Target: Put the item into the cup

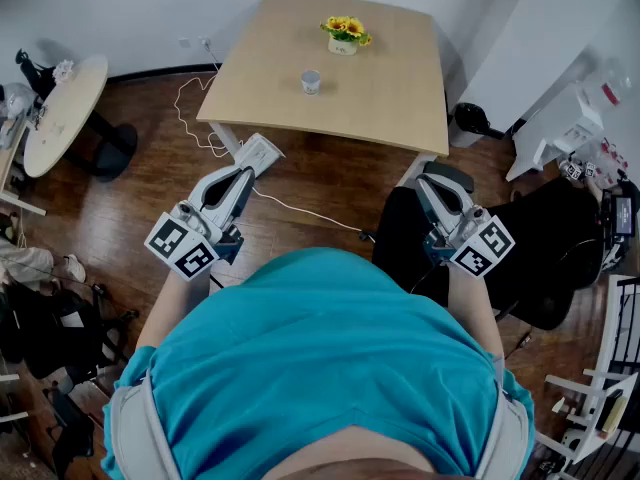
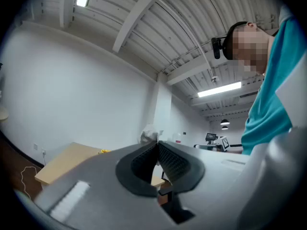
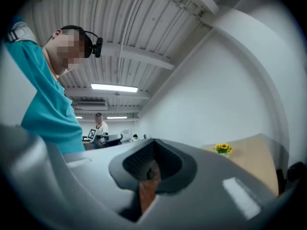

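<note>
Wood-topped table (image 1: 400, 88) at upper centre carries the small cup (image 1: 311, 82), well apart from our left gripper (image 1: 242, 175) and right gripper (image 1: 433, 186), both pinched together on nothing at mid-frame, so we judge nothing is begun yet.

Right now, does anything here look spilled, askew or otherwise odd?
Nothing spilled or damaged. The cup stands upright on the table, apart from the flower pot. Only oddity: a loose white cable trails across the floor in front of the table.
</note>
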A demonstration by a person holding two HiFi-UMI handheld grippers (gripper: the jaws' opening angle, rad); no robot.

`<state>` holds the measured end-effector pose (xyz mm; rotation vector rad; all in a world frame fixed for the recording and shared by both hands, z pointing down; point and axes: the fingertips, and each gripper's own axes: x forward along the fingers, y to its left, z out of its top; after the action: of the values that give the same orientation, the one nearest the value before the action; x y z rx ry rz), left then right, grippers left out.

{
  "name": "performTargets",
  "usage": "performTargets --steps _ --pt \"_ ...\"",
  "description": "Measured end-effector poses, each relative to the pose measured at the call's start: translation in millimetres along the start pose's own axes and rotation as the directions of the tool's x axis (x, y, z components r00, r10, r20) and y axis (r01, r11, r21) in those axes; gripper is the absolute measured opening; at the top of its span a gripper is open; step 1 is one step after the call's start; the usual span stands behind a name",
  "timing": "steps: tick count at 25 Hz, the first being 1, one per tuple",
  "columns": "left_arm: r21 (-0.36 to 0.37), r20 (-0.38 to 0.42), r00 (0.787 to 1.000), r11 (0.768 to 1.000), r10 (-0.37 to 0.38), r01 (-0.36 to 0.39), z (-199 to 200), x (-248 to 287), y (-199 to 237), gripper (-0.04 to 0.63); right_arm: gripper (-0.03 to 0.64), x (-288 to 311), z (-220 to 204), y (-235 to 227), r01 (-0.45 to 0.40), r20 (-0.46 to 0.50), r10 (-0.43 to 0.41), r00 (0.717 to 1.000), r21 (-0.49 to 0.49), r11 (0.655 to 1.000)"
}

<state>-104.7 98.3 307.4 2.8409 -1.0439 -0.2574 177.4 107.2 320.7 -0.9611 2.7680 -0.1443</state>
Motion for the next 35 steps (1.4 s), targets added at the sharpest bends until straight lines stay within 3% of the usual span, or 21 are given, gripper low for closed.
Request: performTargets --steps 10,16,23,26,35 --pt "0.000 -0.036 0.999 1.000 -0.021 0.021 -14.7 31.5 -1.4 0.008 0.000 2.1 -6.4 -18.6 -0.037 -0.021 0.037 0.999 -0.026 0.999" --pt "-0.008 -0.043 0.998 0.999 -0.048 0.048 -6.8 62.2 76.9 0.008 0.000 71.1 -8.5 -60.7 -0.005 -0.040 0.005 0.999 -0.010 1.000" --pt "-0.058 -0.061 0.988 0.989 -0.138 0.135 -12.5 97.4 190.9 0.008 0.000 169.6 -5.6 -101.1 0.065 -0.014 -0.066 0.998 -0.021 0.998" --pt "-0.048 -0.092 0.977 0.981 -0.193 0.189 -18.0 123.0 230.1 0.008 0.000 203.3 -4.7 -131.6 0.120 -0.025 -0.120 0.992 -0.022 0.993" --pt "-0.017 -0.211 0.957 0.980 -0.198 0.199 -69.7 201.9 299.5 0.008 0.000 244.5 -33.4 -200.8 0.120 -0.079 -0.117 0.990 0.036 0.992"
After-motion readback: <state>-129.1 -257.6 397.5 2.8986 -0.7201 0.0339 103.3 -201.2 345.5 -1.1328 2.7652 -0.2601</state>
